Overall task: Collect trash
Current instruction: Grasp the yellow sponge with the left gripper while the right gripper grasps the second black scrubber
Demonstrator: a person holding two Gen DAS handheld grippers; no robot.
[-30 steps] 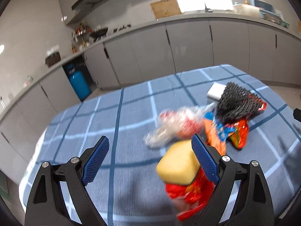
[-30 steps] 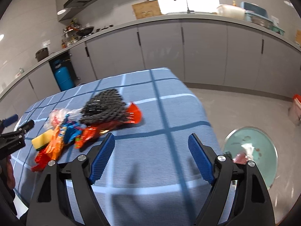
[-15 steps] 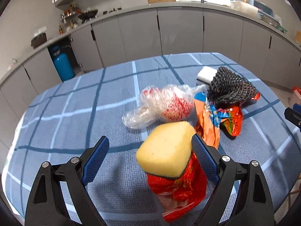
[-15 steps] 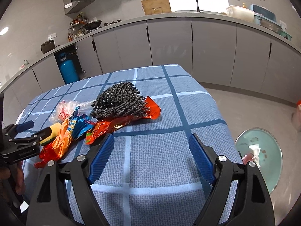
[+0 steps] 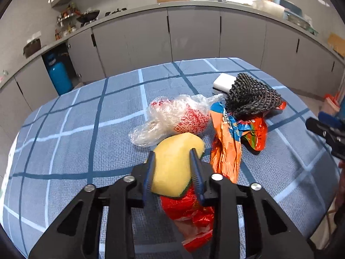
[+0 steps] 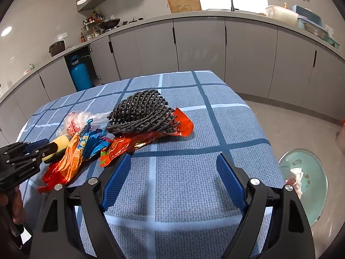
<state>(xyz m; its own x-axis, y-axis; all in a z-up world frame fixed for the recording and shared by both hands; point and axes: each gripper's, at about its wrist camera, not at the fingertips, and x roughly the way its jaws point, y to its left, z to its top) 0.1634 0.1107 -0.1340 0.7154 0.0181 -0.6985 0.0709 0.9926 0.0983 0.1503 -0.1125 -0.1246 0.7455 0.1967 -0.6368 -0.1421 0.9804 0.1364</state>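
Observation:
A heap of trash lies on the blue checked tablecloth (image 5: 75, 129). In it are a yellow sponge (image 5: 172, 164), a red wrapper (image 5: 189, 213) under the sponge, an orange and blue wrapper (image 5: 226, 142), a clear plastic bag (image 5: 172, 116) and a black mesh net (image 5: 250, 97). My left gripper (image 5: 172, 152) has its jaws closing on the sponge, and both pads dent its sides. The right wrist view shows the same left gripper (image 6: 36, 149) and sponge (image 6: 61, 140) at the far left. My right gripper (image 6: 173, 172) is open over bare cloth, just short of the net (image 6: 140, 112).
A white block (image 5: 223, 82) lies behind the net. A teal bin (image 6: 301, 150) with scraps in it stands on the floor to the right of the table. Grey kitchen cabinets and a blue gas cylinder (image 6: 80, 75) lie beyond. The table's right edge is close to my right gripper.
My left gripper's jaws went from wide apart to pinching the yellow sponge, and the gripper tipped further down. My right gripper stayed open and edged toward the pile.

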